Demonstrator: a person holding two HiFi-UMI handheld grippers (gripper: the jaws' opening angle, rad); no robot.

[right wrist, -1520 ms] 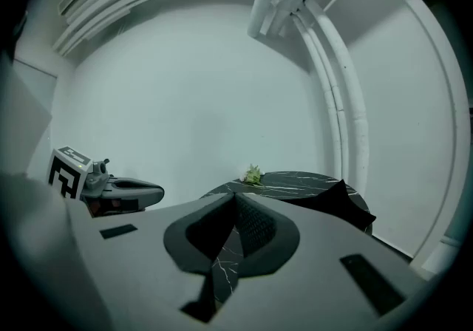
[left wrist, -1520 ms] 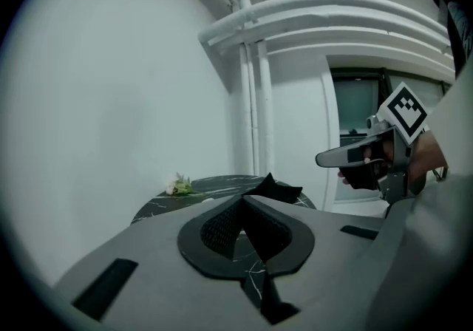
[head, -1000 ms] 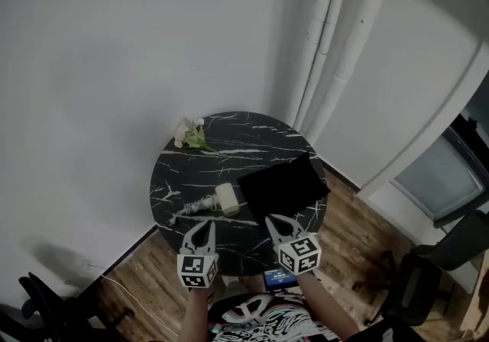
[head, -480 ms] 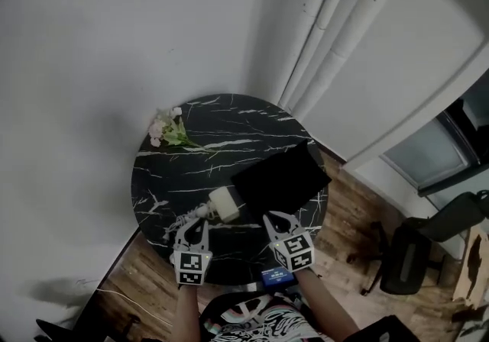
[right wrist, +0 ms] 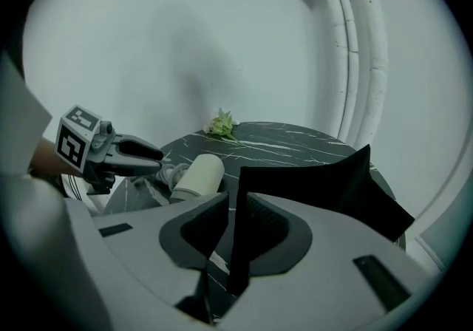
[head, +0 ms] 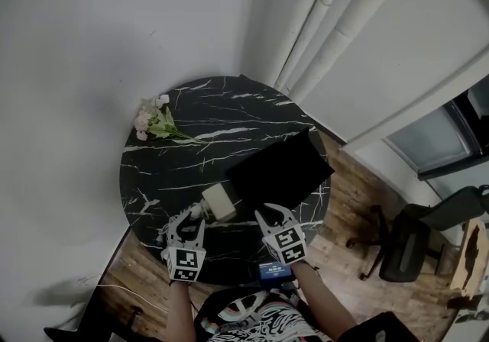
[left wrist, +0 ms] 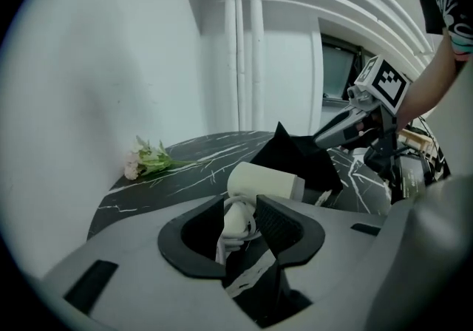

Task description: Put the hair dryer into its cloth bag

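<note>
Left tool [head: 190, 218] down low at the near edge of the bench [head: 176, 172], jaws partly apart, just been opening. In the gap, the thin end of the dryer [head: 218, 203] with its cord [left wrist: 235, 227] wound round it, pads not pressing on it. Right tool [head: 267, 214] just beside, to the right, jaws closed with nothing held. Tips right at the near edge of the bag [head: 279, 172]. Both tools tipped down toward the bench, a bare arm behind each. Dryer pale, lying on its side on the bench, out of the bag, a little ahead of the two tools and between them. Fat end just beside the near left corner of the bag; cannot tell if touching. Bag black, spread over the right part of the bench, one corner poking up. Bench round, dark, with thin white lines like stone. Small bunch of flowers [head: 149, 120] at the far left edge, well apart from dryer and bag. Round the bench, a wood floor [head: 348, 207]. Behind, a plain pale wall with white pipes [head: 325, 20] going up. Dark chair [head: 412, 253] off to the right.
</note>
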